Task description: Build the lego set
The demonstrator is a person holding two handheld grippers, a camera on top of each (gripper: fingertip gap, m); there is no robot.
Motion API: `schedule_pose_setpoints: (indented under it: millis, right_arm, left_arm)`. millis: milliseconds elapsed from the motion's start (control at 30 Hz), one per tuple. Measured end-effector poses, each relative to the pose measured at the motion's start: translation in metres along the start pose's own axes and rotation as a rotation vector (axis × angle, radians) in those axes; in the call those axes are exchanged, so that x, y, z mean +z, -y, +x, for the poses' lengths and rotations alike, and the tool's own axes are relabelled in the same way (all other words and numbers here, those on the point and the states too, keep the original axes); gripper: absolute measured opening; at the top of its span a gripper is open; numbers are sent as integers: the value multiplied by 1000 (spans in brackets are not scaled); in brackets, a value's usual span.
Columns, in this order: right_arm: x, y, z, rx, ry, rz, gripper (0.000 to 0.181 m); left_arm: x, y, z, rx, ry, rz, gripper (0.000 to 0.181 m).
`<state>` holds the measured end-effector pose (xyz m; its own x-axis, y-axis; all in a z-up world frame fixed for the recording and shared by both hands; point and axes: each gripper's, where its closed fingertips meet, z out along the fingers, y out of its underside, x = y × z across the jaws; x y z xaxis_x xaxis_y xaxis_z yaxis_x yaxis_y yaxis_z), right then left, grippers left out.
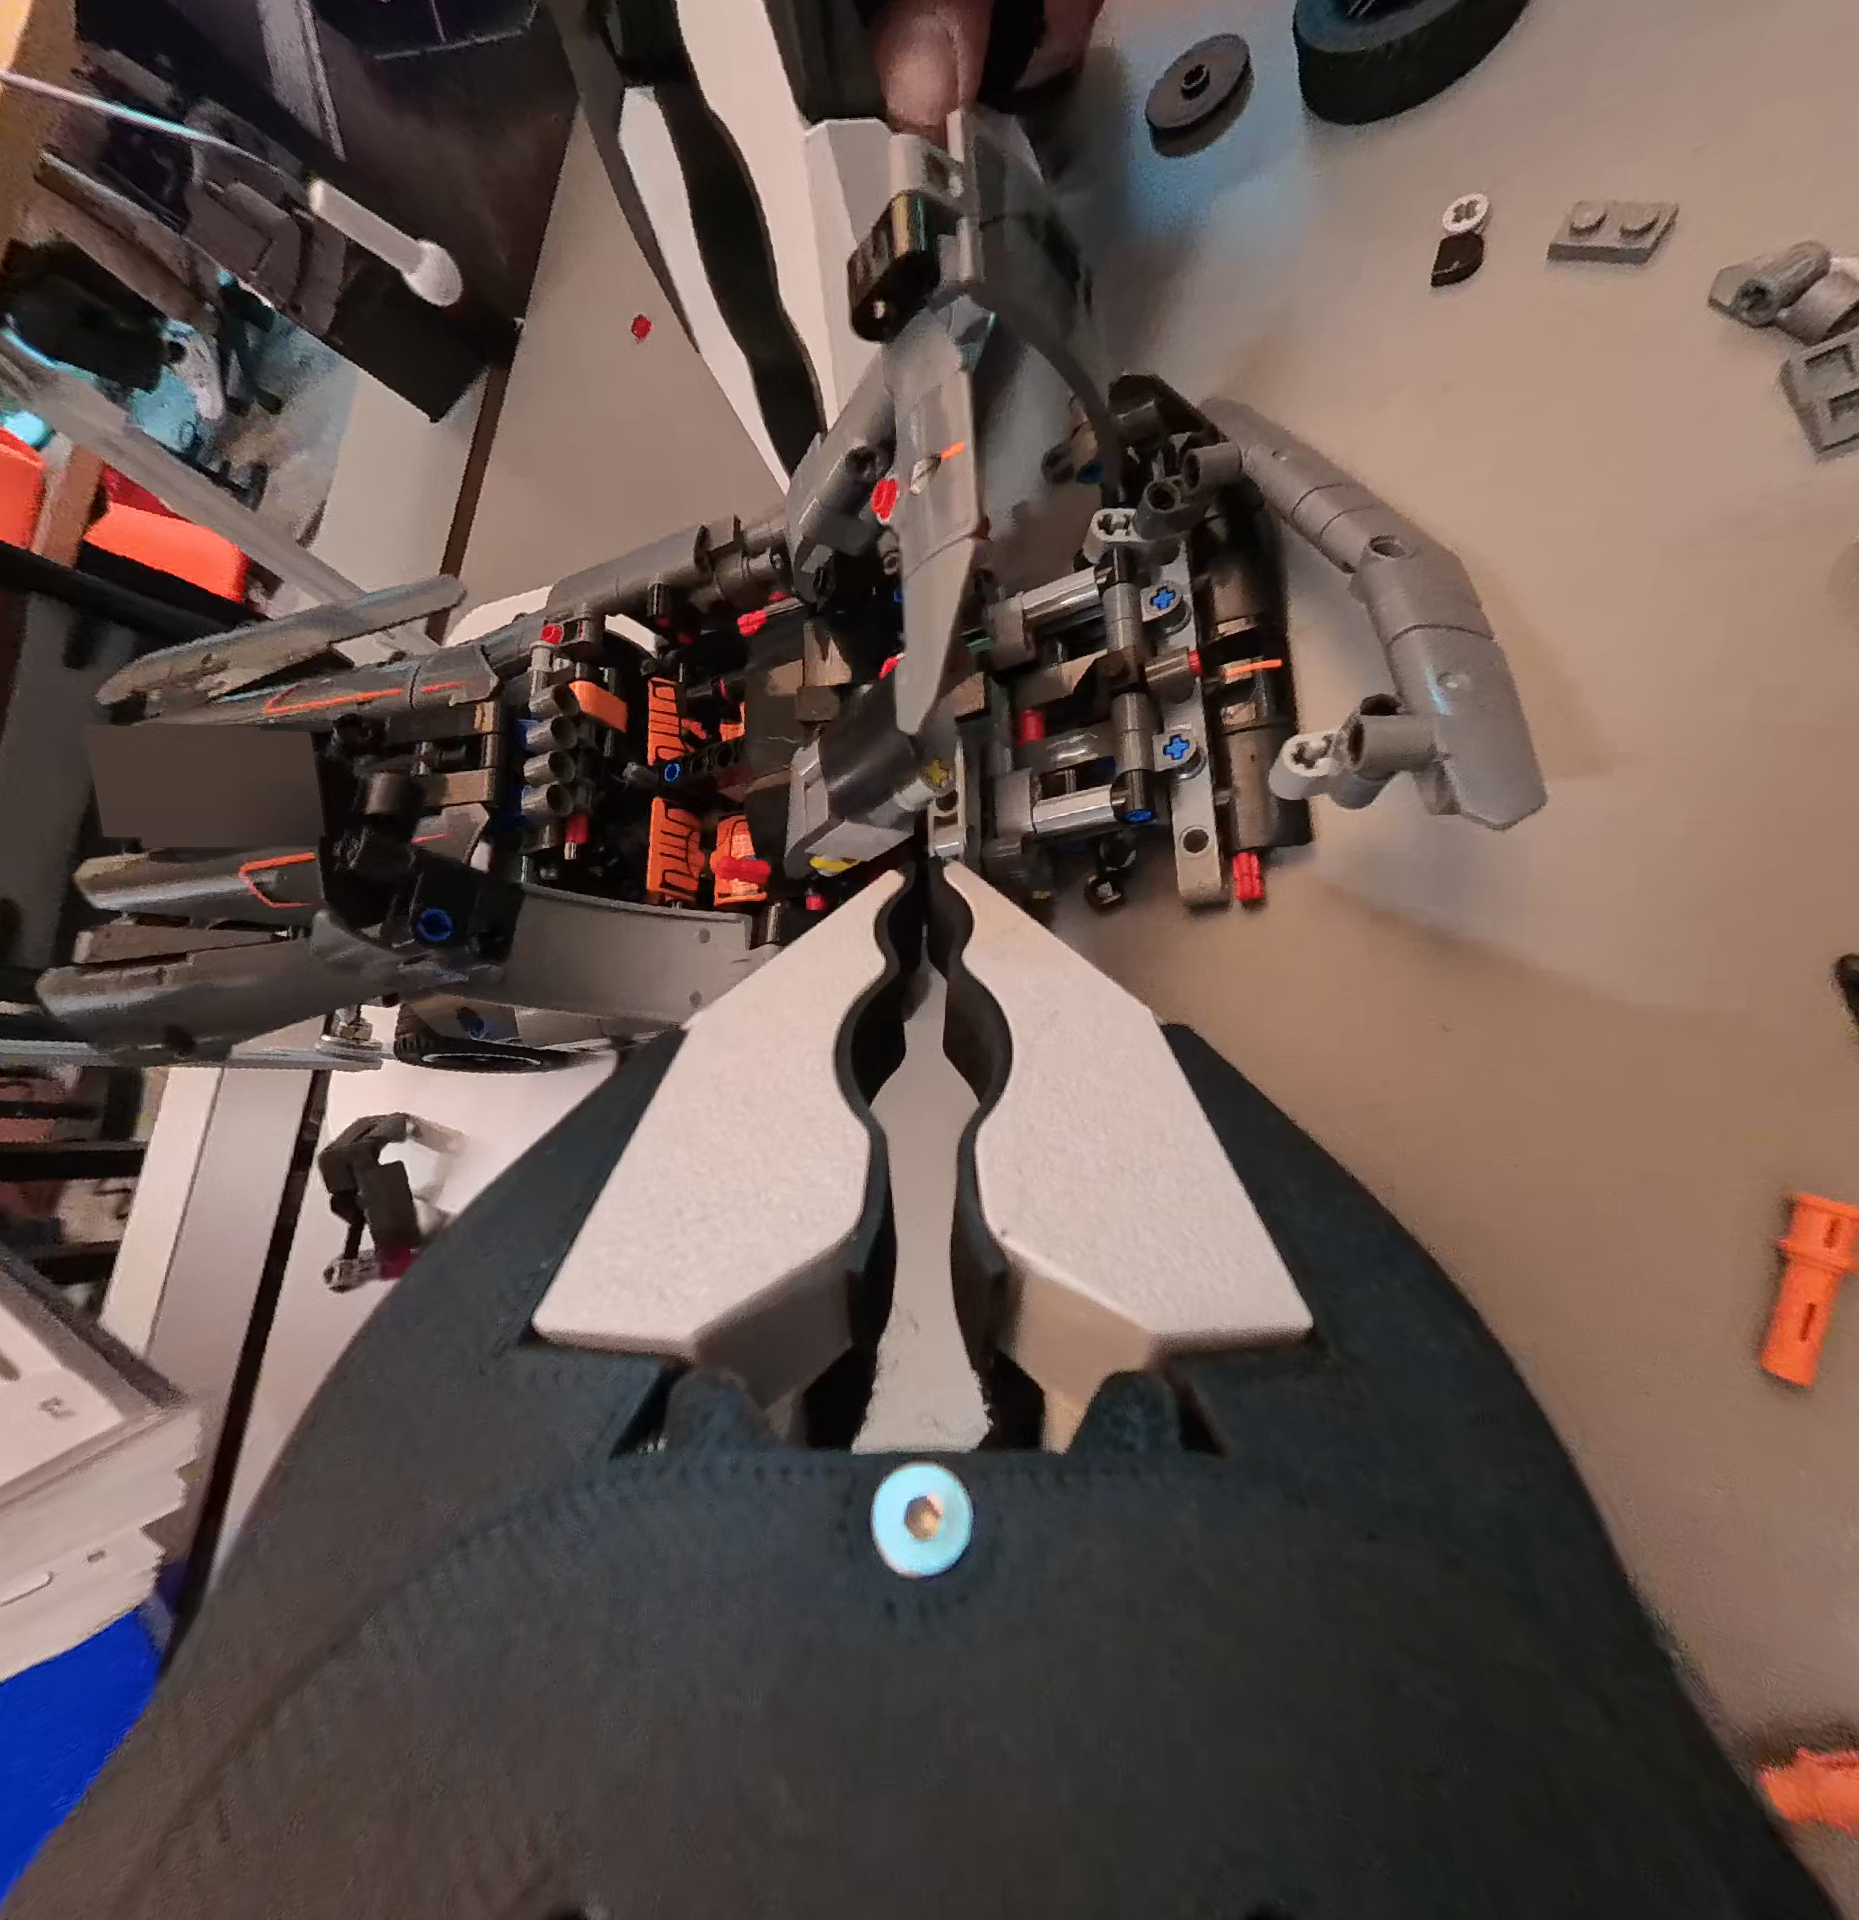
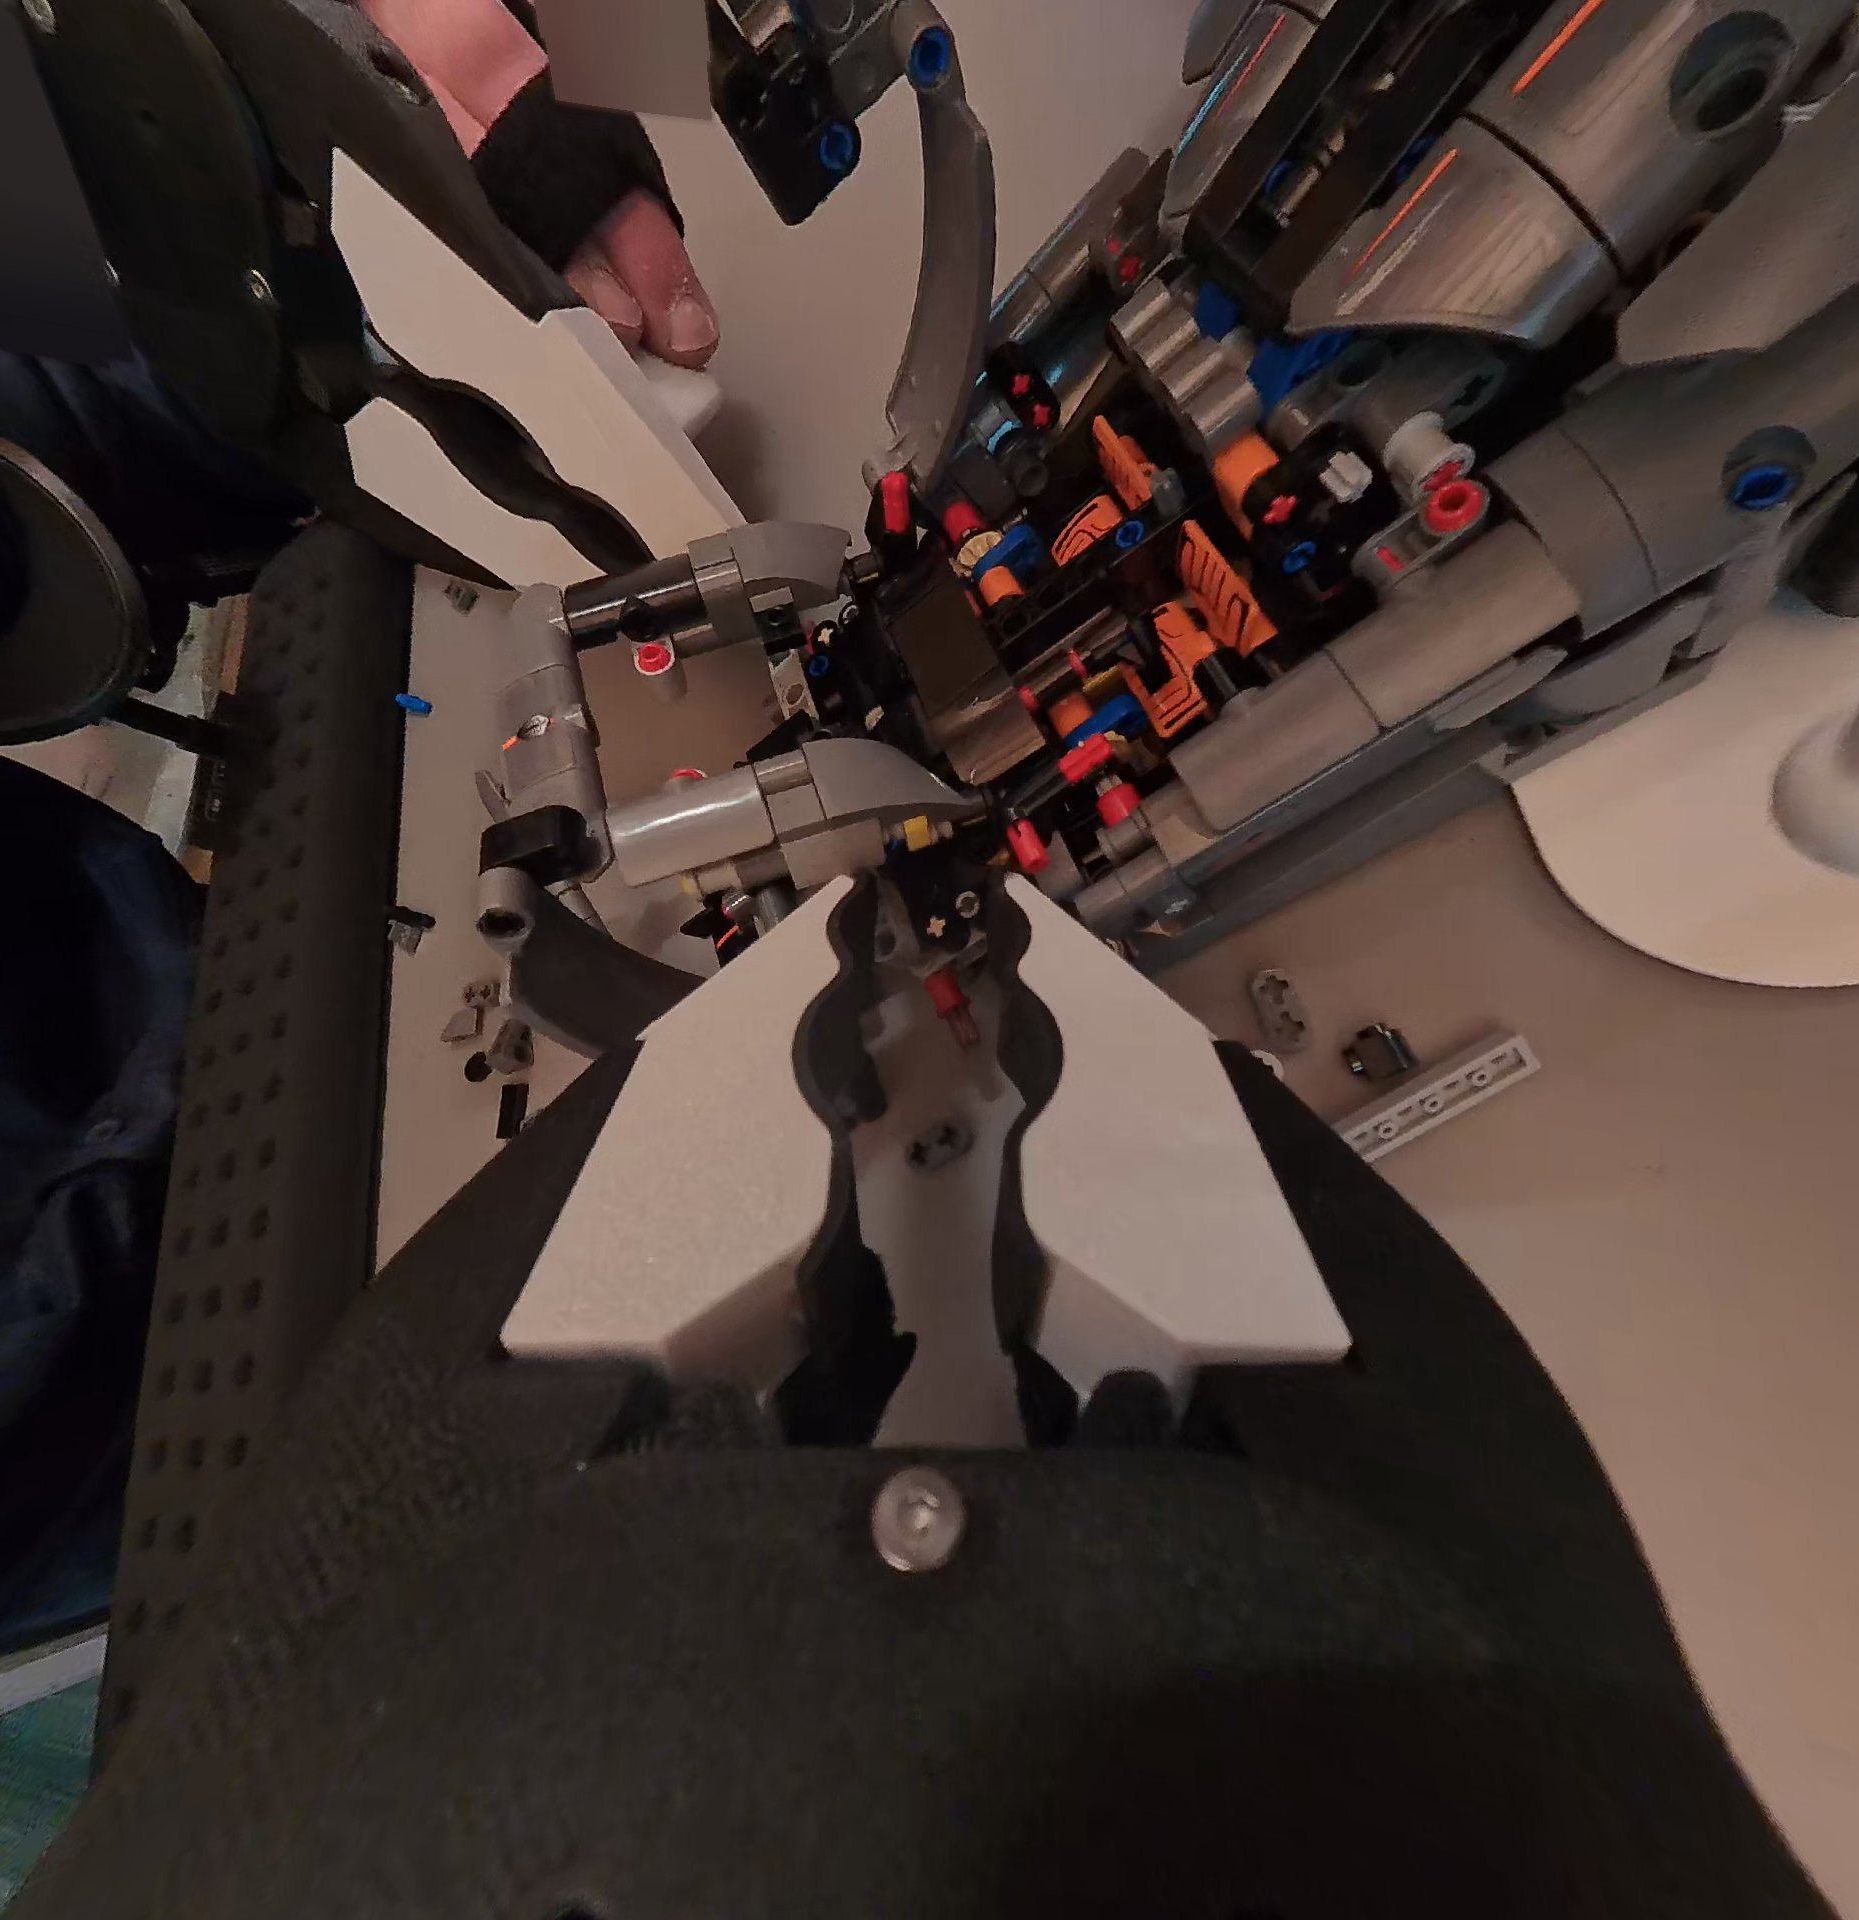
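Observation:
A grey, black and orange lego car lies on the pale table, its open cockpit towards both cameras; it also shows in the right wrist view. A grey frame sub-assembly sits across the cockpit, and shows in the right wrist view too. My left gripper is closed to a narrow slit on a thin grey part at the frame's near end. My right gripper is closed on a black block at the car's edge. The right gripper also shows far off, and the left gripper touches the frame's upper arm.
Loose parts lie on the table: an orange pin, a grey plate, a black tyre, a long grey plate. A person's fingers rest on the left gripper. A black perforated panel stands at the left.

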<state>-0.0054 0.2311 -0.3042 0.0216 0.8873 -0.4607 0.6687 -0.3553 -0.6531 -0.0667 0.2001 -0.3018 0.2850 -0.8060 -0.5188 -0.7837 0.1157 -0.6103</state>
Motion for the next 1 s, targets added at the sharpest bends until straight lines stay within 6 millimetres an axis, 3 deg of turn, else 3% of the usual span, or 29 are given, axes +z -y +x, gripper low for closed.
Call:
schedule_pose_setpoints:
  millis: [467,567,1000]
  right_arm:
    - [0,-1,-3,5,-25,-7,21]
    - [2,-1,-1,17,-18,-6,22]
    - [5,2,2,55,4,-30,21]
  left_arm:
    - [0,-2,-1,18,12,1,0]
    - [0,-3,-1,-59,-30,11,0]
    - [2,-6,-1,-107,-76,-21,0]
